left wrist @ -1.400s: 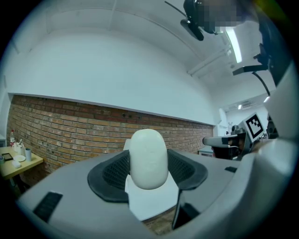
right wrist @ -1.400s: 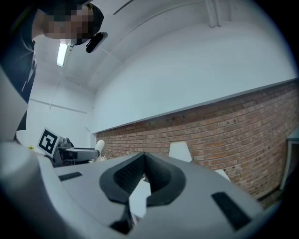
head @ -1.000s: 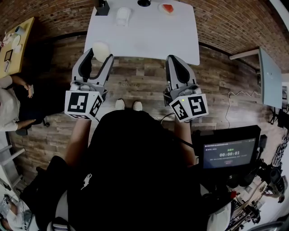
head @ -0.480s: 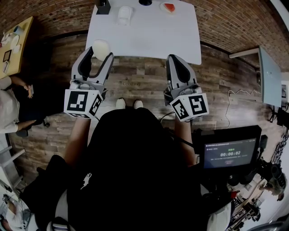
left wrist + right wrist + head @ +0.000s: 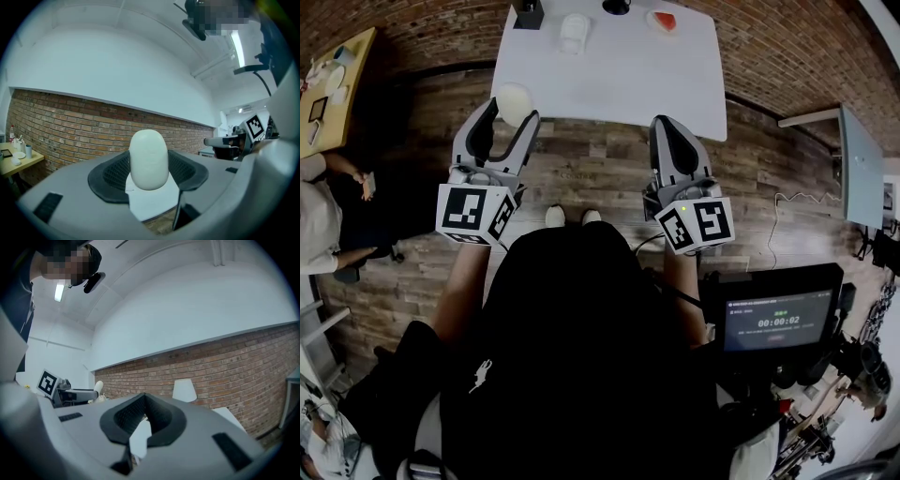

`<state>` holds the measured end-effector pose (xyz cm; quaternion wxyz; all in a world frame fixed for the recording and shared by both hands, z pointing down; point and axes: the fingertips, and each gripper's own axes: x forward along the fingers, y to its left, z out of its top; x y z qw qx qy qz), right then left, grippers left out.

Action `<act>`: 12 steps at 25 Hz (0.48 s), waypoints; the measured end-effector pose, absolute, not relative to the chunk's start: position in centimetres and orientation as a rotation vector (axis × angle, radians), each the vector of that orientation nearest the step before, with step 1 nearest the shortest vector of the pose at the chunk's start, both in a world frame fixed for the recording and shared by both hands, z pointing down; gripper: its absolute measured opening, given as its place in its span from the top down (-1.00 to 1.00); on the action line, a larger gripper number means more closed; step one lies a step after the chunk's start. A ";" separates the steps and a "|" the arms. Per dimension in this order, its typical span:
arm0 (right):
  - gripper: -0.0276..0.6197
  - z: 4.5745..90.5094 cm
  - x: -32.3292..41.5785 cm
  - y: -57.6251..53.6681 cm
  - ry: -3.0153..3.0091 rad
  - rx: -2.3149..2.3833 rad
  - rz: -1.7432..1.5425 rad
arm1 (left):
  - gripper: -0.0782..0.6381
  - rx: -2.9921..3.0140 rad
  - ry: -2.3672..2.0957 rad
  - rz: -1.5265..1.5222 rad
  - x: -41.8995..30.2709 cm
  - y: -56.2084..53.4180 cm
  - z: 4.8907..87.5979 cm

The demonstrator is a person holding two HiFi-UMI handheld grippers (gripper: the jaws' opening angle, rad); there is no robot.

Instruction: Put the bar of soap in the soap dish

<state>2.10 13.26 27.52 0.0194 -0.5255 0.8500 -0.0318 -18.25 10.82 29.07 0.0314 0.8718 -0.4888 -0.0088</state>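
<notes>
Left gripper (image 5: 513, 112) grasps the white bar of soap (image 5: 148, 159); right gripper (image 5: 663, 124) is clenched, empty. The monitor (image 5: 778, 322) reads 00:00:02.

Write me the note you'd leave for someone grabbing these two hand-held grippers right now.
Left gripper: shut on the bar of soap, which stands upright between the pads.
Right gripper: shut, nothing in it.
Where things are: the soap is held at the near left corner of the white table. What looks like the soap dish, white, sits near the table's far edge and is empty.
Done: the soap is picked up.
Left: carry it across the table, set it in the dish, open the jaws.
</notes>
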 end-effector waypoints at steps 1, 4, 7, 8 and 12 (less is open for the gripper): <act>0.91 27.6 1.8 13.3 2.637 -1.635 -0.096 | 0.06 2.685 -1.503 -0.030 -18.5 10.8 29.2; 0.91 27.8 1.1 13.4 2.649 -1.637 -0.100 | 0.06 2.678 -1.501 -0.026 -19.3 10.9 29.7; 0.91 28.0 0.5 13.3 2.660 -1.635 -0.109 | 0.05 2.661 -1.509 -0.023 -20.1 10.8 30.1; 0.91 27.9 0.3 13.2 2.664 -1.634 -0.110 | 0.06 2.656 -1.511 -0.024 -20.2 10.8 30.1; 0.91 27.2 -0.4 12.9 2.675 -1.619 -0.094 | 0.05 2.647 -1.517 -0.029 -20.8 10.9 30.0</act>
